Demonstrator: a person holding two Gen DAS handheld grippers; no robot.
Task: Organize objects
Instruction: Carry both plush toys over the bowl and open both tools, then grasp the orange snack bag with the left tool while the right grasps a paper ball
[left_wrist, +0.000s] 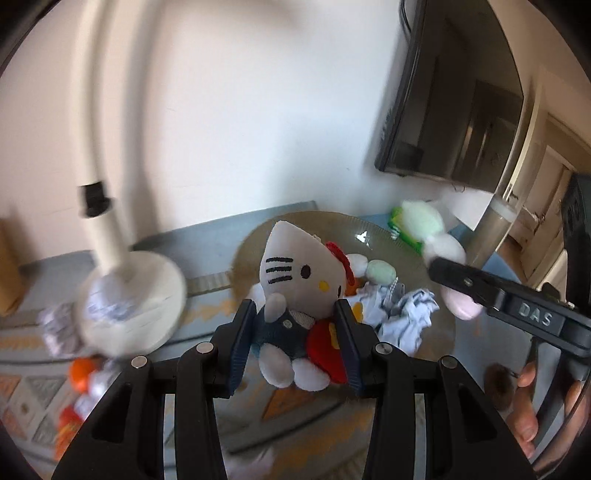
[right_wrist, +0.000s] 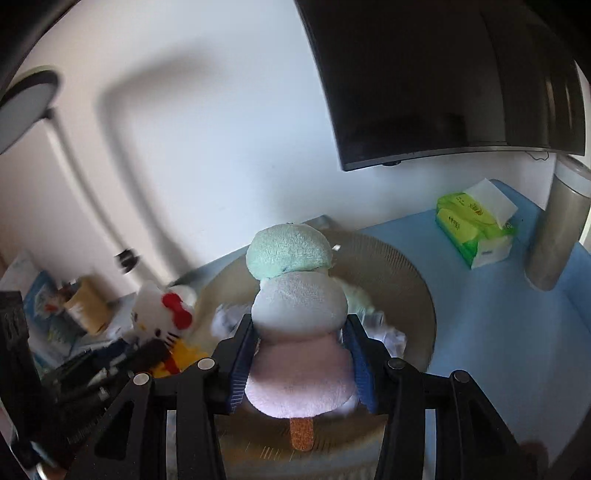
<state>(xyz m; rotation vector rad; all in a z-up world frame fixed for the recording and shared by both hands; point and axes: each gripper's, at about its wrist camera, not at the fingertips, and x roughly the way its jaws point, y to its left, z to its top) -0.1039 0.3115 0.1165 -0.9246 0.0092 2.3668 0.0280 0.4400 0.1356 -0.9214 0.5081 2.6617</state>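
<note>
Nearby — lamp (left_wrist: 122, 295), tissue pack (right_wrist: 476, 229), steel flask (right_wrist: 554, 236) — ring the tray (right_wrist: 406, 269).

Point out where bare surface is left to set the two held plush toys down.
Free: the blue surface between the round tray's rim, the green tissue pack and the metal cylinder. Crowded: the tray's inside holds crumpled white cloth and small toys; the side by the lamp base is littered with wrappers.
</note>
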